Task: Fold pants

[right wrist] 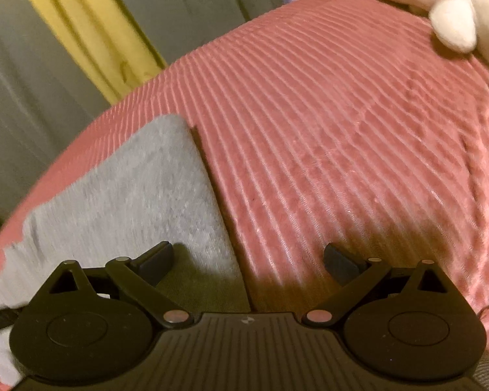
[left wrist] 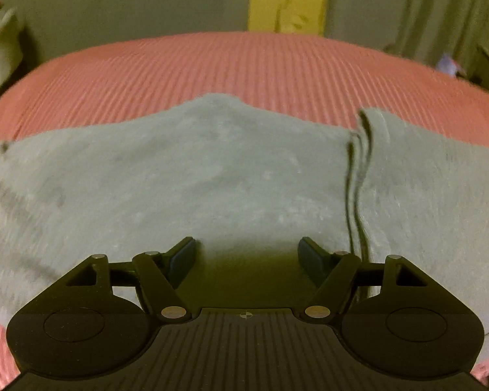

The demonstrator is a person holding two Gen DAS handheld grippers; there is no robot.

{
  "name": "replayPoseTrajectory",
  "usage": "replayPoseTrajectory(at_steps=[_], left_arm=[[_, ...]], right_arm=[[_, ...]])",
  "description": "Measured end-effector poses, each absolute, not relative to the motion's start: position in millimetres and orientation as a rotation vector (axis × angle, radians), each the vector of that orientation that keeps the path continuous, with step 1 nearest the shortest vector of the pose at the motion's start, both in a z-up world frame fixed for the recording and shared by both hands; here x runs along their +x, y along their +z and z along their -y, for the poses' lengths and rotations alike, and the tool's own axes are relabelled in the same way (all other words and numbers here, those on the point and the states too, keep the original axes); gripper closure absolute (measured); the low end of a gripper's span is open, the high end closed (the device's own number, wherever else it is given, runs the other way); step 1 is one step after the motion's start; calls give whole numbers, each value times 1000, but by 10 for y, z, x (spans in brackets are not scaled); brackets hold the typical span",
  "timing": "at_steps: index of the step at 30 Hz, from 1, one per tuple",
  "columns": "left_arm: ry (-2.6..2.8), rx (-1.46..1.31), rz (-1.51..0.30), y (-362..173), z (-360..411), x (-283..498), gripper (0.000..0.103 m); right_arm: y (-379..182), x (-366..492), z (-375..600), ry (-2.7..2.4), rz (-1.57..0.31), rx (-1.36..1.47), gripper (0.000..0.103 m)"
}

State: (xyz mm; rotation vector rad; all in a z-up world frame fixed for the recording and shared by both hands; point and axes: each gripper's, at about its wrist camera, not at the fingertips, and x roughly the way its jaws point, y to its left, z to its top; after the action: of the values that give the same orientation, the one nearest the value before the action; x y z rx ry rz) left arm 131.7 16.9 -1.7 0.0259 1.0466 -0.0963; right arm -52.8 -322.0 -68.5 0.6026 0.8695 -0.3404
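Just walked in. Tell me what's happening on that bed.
A person is folding a pair of soft grey fleece pants on a bed covered with a pink ribbed bedspread, working a black two-finger gripper in each hand. The pants lie mostly flat, with a dark drawstring trailing over them. The left gripper hangs over the middle of the pants, jaws open and empty. The right gripper is also open and empty, straddling the pants' straight right-hand edge. Neither holds any fabric now.
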Motion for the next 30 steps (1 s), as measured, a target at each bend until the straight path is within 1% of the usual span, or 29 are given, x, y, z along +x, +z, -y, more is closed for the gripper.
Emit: replayPoseTrajectory(at_steps=[3,6,8,11,14,17,21,23,26,30], left_arm=[[-74,-104,-1020,172,-508,1309,22],[-23,-234,-953,411,-1011,1284,18],[60,-291,-883,558,-1444,1226,14],[192,-380,-812,628,-2125,1087,14],[285,-529,-792,502,-2725,894,14],[300,-683,-819,241,-3088,724,17],[281,-773,-836,-74,-3260,633,21],[235,-860,-838,-214,-3304,647,28],[197,-947,-785,-301,-3338,659,28],[208,-951,-811,-436,-3420,800,28]], right_arm=[[-669,-451,3089,-346,-912,493,4],[-667,-415,3022,-348,-927,439,4],[-678,-419,3056,-343,-930,462,4],[-712,-433,3166,-336,-930,531,4],[-715,-417,3155,-341,-934,512,4],[-721,-390,3151,-350,-939,493,4],[-729,-381,3156,-351,-941,504,4],[-729,-370,3146,-352,-941,505,4],[-717,-373,3143,-355,-941,504,4],[-714,-367,3130,-362,-941,503,4]])
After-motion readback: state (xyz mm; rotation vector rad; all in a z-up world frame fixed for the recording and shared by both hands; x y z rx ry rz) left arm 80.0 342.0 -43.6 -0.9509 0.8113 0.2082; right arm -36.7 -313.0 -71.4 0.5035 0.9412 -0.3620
